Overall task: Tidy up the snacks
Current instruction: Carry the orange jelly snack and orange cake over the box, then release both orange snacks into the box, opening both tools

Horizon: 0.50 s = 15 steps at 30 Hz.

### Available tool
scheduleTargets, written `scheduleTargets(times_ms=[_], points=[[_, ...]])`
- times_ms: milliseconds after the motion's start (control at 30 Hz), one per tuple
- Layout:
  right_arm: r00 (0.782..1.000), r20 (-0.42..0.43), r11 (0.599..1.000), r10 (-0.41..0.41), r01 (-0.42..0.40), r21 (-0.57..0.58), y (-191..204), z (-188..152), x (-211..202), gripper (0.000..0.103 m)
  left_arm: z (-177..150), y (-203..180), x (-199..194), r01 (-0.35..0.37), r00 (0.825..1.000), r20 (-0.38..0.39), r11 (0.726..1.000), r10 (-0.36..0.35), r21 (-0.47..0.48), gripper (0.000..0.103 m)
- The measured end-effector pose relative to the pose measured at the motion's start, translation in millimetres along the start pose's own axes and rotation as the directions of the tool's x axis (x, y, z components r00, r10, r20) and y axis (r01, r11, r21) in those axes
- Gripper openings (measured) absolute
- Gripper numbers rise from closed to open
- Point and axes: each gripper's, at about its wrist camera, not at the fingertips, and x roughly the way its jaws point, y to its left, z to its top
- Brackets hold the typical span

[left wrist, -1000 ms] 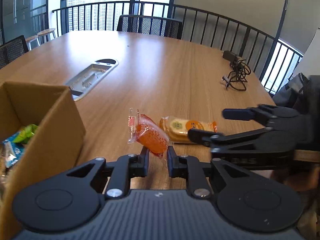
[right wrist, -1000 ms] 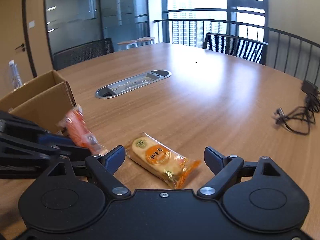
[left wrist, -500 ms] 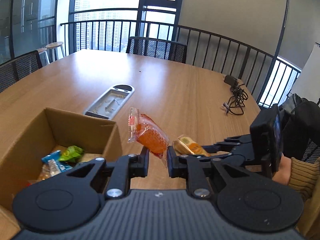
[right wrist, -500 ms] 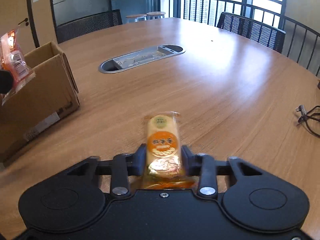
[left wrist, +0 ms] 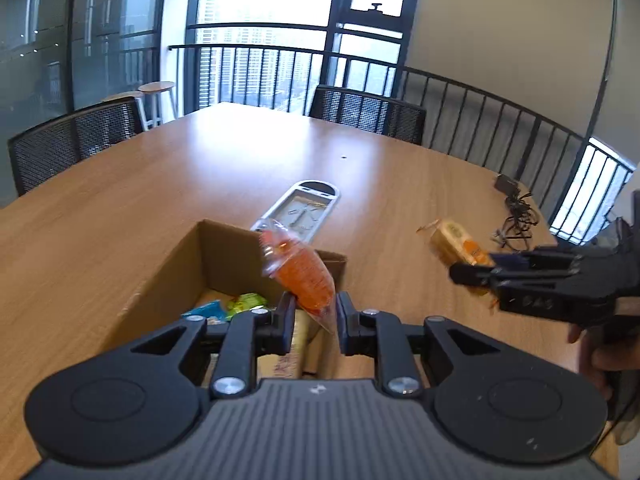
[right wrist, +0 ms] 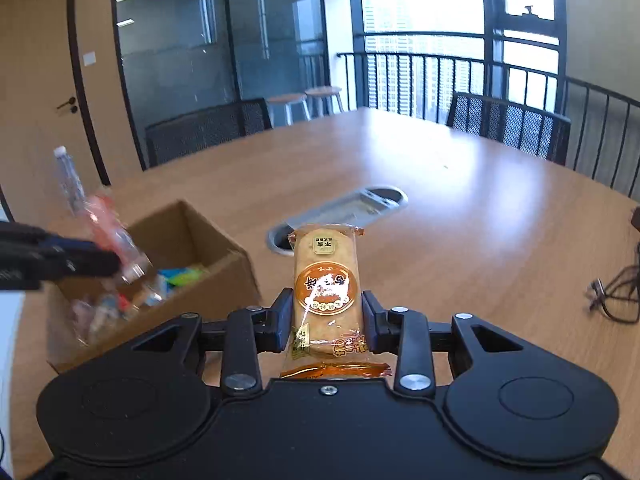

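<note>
My left gripper point(left wrist: 316, 312) hangs over the open cardboard box point(left wrist: 236, 260) with an orange snack packet point(left wrist: 304, 272) standing tilted between its pads. Its jaws are opening a little, and the packet is still caught between them. To its right, my right gripper point(left wrist: 472, 270) is shut on a yellow-orange biscuit packet point(left wrist: 456, 240), lifted off the table. In the right wrist view that biscuit packet point(right wrist: 326, 280) lies lengthwise in the right gripper point(right wrist: 326, 312). There the box point(right wrist: 224, 276) is at lower left, with the left gripper point(right wrist: 108, 260) and its blurred orange packet point(right wrist: 112, 236) above it.
Several wrapped snacks point(left wrist: 228, 306) lie in the box. A metal cable hatch point(left wrist: 304, 208) is set in the wooden table point(left wrist: 200, 176) beyond it. Black cables point(left wrist: 516, 216) lie at the right edge. Mesh chairs point(left wrist: 368, 114) ring the table. A plastic bottle point(right wrist: 70, 180) stands behind the box.
My right gripper closed on the biscuit packet and lifted it off the table. My left gripper carried the orange packet up and left, over the box, and its jaws now stand slightly wider.
</note>
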Motion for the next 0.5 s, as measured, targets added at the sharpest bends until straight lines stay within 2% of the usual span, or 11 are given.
scheduleTargets(times_ms=[67,133,333,467,500], points=[[1.000,0.014,1.000,0.022,-0.022,-0.015,16,8,-6,0.034,-2,6,-7,-0.008,1.000,0.010,1.000,0.008,0.003,0.025],[0.999,0.023,0.999,0.040,-0.039,-0.036,32,15,-9,0.034,-4,12,-15,0.000,1.000,0.011,1.000,0.000,0.000,0.035],[0.996,0.037,0.994,0.080,-0.077,-0.078,75,25,-13,0.034,-12,26,-43,-0.013,0.999,0.048,1.000,0.013,0.005,0.054],[0.994,0.068,0.994,0.080,-0.075,-0.076,97,27,-11,0.035,-16,36,-59,-0.028,0.997,0.065,1.000,0.029,-0.011,0.060],[0.993,0.082,0.994,0.087,-0.081,-0.076,101,27,-12,0.040,-17,37,-62,-0.030,0.997,0.067,0.999,0.031,-0.017,0.062]])
